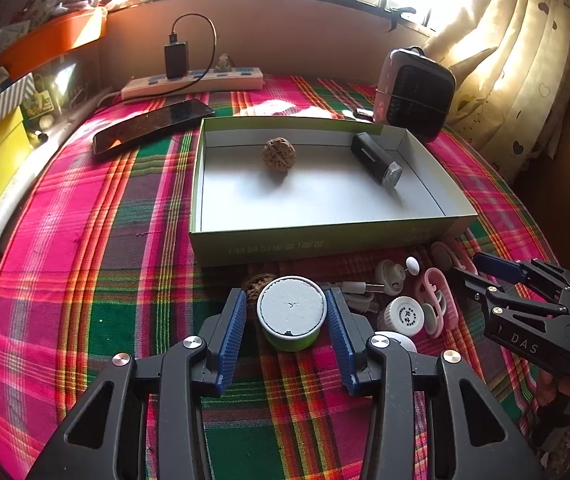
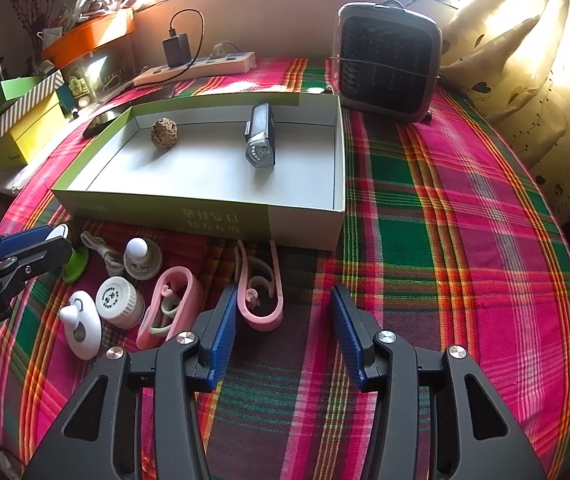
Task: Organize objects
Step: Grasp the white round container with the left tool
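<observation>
Left gripper fingers straddle the short green white-lidded round tub, unpinched; off-centre closing could tip it. Right gripper fingers gape, empty.

Woven plaid cloth covers the table, matt. On it sits a cardboard box, matt white inside; in the box a rough, wrinkled walnut and a glossy black plastic light. Behind the box, a glossy phone.
</observation>
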Action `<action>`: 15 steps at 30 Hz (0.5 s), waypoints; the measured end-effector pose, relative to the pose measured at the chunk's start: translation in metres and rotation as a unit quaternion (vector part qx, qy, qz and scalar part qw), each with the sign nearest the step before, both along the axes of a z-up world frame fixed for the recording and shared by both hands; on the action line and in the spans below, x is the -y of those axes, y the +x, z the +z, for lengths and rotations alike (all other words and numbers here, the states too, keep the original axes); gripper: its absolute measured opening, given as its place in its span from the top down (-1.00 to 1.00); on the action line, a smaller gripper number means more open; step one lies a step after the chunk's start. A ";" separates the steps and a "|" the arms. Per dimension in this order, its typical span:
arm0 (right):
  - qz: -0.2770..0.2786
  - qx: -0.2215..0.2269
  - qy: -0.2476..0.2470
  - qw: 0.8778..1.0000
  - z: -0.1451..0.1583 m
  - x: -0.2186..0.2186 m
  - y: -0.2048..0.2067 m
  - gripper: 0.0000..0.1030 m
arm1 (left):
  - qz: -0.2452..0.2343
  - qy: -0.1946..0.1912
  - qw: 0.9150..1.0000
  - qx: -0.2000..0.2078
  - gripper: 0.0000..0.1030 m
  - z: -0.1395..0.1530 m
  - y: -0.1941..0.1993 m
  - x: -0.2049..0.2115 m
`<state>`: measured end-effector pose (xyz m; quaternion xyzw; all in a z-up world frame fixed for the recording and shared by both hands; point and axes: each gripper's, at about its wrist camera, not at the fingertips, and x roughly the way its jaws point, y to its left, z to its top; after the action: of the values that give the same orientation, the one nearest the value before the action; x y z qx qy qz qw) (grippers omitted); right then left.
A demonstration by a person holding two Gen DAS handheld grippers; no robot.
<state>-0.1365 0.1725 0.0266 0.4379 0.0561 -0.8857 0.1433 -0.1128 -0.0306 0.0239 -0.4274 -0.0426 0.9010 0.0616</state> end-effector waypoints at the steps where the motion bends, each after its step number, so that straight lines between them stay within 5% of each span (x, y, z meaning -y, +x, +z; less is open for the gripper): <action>1: -0.001 0.000 -0.001 1.000 0.000 0.000 0.000 0.19 | -0.001 0.002 1.000 -0.001 0.32 0.000 0.001 0.000; 8: 0.002 -0.001 -0.010 1.000 0.001 -0.002 0.003 0.53 | 0.000 0.010 1.000 0.002 0.37 0.001 0.003 0.003; 15: 0.004 -0.001 -0.016 1.000 0.003 -0.003 0.006 0.56 | -0.005 0.016 1.000 -0.001 0.37 0.002 0.008 0.006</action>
<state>-0.1310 0.1757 0.0291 0.4348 0.0439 -0.8862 0.1538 -0.1050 -0.0368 0.0258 -0.4260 -0.0544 0.9001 0.0730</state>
